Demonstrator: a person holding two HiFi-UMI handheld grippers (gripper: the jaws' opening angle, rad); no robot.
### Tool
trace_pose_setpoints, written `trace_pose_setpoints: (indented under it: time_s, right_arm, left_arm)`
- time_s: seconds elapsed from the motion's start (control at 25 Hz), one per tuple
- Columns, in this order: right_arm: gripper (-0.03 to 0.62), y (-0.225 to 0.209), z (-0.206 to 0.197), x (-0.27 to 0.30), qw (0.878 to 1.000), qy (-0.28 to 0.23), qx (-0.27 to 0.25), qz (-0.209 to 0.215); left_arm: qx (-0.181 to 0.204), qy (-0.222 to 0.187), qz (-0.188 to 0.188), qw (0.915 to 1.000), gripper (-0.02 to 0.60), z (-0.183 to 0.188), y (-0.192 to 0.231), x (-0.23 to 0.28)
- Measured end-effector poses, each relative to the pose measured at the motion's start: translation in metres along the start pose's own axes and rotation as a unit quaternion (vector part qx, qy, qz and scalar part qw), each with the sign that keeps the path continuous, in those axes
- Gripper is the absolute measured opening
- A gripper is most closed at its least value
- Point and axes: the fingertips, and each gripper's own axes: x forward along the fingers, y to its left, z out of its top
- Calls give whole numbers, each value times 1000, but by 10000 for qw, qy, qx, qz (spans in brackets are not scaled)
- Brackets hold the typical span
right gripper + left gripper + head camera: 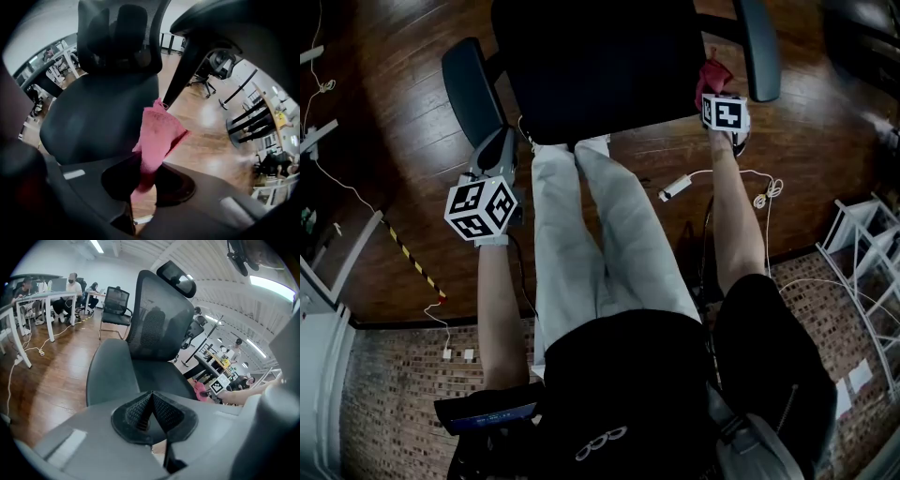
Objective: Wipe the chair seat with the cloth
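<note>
Jaws of my right gripper (147, 177) pinch pink cloth (158, 133), hanging by right edge of chair seat (93, 117). My left gripper (151, 414) pressed together, empty. Wiping seemingly not begun; whole seat left, I judge.

No word, brand name or number can be read anywhere. The nearest things to signs are the black-and-white square patterns on the left marker cube (481, 208), just behind the left gripper (495, 155) and its fingers, and on the right marker cube (725, 113), just behind the fingers of the right gripper (713, 82) (codes, not letters). A white looped emblem (600, 442) stands on the person's black shirt, well back from both pairs of fingers, and spells nothing legible. A dark blue device (492, 412), far behind the left fingers, bears pale print too small to read.
</note>
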Motion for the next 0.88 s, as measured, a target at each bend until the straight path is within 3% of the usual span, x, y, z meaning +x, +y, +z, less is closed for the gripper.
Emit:
trace_pose_setpoints:
  time_s: [0.12, 0.32, 0.56, 0.72, 0.88]
  right_arm:
    - [64, -7, -19, -3, 9972, 366, -406, -510]
    - [63, 53, -13, 4, 9955, 229, -852, -352]
    - [63, 192, 7, 13, 9905, 75, -1292, 473]
    - [63, 282, 23, 5, 9823, -66, -1497, 1121]
    - [63, 350, 32, -11, 9707, -277, -1718, 1658]
  left_arm:
    - [-36, -31, 28, 10000, -6, 0, 1, -2]
    - [95, -40, -22, 9999, -6, 2, -4, -2]
    - [-110, -72, -559, 9983, -6, -3, -8, -11]
    - [452, 35, -661, 9968, -6, -22, -11, -25]
    - [173, -38, -840, 9963, -6, -35, -8, -41]
